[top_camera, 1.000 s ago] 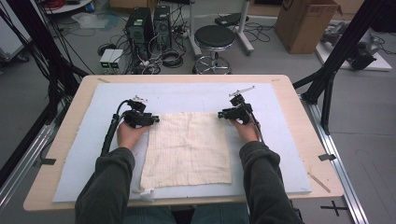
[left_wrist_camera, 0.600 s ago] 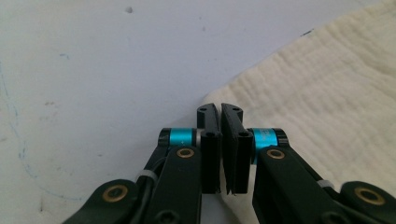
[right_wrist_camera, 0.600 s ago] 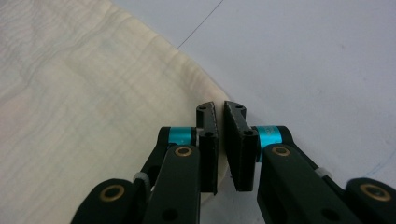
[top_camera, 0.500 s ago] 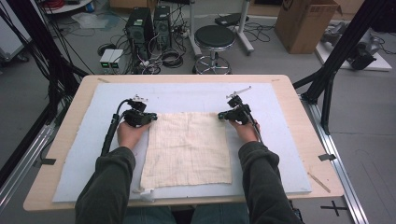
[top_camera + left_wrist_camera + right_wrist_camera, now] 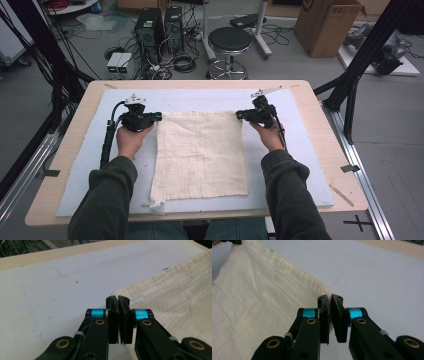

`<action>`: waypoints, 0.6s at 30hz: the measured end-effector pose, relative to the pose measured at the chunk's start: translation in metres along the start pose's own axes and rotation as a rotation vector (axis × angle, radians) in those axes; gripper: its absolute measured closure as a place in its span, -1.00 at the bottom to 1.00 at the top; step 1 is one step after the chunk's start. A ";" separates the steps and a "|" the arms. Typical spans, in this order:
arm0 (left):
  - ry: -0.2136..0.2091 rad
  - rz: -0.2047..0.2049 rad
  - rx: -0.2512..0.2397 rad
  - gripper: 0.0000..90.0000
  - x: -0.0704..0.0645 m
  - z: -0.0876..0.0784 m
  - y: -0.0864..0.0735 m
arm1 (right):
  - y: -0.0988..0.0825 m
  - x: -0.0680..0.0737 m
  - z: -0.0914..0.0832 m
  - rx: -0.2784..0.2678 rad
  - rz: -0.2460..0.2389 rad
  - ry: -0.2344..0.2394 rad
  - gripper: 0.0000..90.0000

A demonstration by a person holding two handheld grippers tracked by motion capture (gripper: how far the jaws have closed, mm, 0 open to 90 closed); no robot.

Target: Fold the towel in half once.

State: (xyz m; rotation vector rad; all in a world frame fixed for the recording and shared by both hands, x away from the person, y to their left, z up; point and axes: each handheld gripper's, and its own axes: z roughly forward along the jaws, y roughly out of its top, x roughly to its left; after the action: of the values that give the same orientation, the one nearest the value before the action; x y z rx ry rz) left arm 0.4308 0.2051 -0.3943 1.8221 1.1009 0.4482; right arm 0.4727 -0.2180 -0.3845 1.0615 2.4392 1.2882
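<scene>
A cream woven cloth (image 5: 200, 155) lies spread on the pale blue mat (image 5: 90, 170). My left gripper (image 5: 158, 116) is shut on the cloth's far left corner. My right gripper (image 5: 240, 115) is shut on the far right corner. In the left gripper view the jaws (image 5: 117, 298) are pressed together with the cloth (image 5: 175, 290) running off to the right. In the right gripper view the gripper (image 5: 329, 298) pinches the corner, and the cloth (image 5: 262, 295) stretches away to the left, its far edge lifted slightly off the mat.
The mat covers most of a wooden table (image 5: 330, 130). A stool (image 5: 229, 42), computer towers (image 5: 159, 25), cables and a cardboard box (image 5: 327, 25) stand on the floor beyond the table. Black frame posts (image 5: 350, 90) rise at both sides.
Both grippers have closed on the cloth's far corners and risen a little, which lifts the far edge off the mat.
</scene>
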 end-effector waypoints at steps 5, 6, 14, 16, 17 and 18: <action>-0.030 0.014 -0.030 0.92 -0.005 -0.013 0.002 | 0.004 0.007 -0.011 -0.020 0.000 0.041 0.89; -0.035 0.021 -0.033 0.92 -0.006 -0.015 0.002 | 0.004 0.008 -0.012 -0.022 0.003 0.053 0.89; -0.081 0.019 -0.058 0.92 -0.011 -0.031 -0.006 | 0.006 0.017 -0.023 -0.034 -0.008 0.099 0.89; -0.092 0.032 -0.064 0.92 -0.012 -0.034 -0.006 | 0.006 0.019 -0.026 -0.037 -0.006 0.109 0.89; -0.099 0.031 -0.067 0.92 -0.013 -0.036 -0.007 | 0.006 0.020 -0.028 -0.044 -0.014 0.109 0.89; -0.102 0.034 -0.066 0.92 -0.014 -0.037 -0.007 | 0.006 0.020 -0.030 -0.047 -0.015 0.112 0.89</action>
State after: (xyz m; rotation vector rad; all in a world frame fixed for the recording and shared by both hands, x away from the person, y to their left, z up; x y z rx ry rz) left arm 0.3944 0.2146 -0.3798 1.7883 0.9756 0.4026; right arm 0.4470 -0.2214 -0.3586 0.9820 2.4779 1.4301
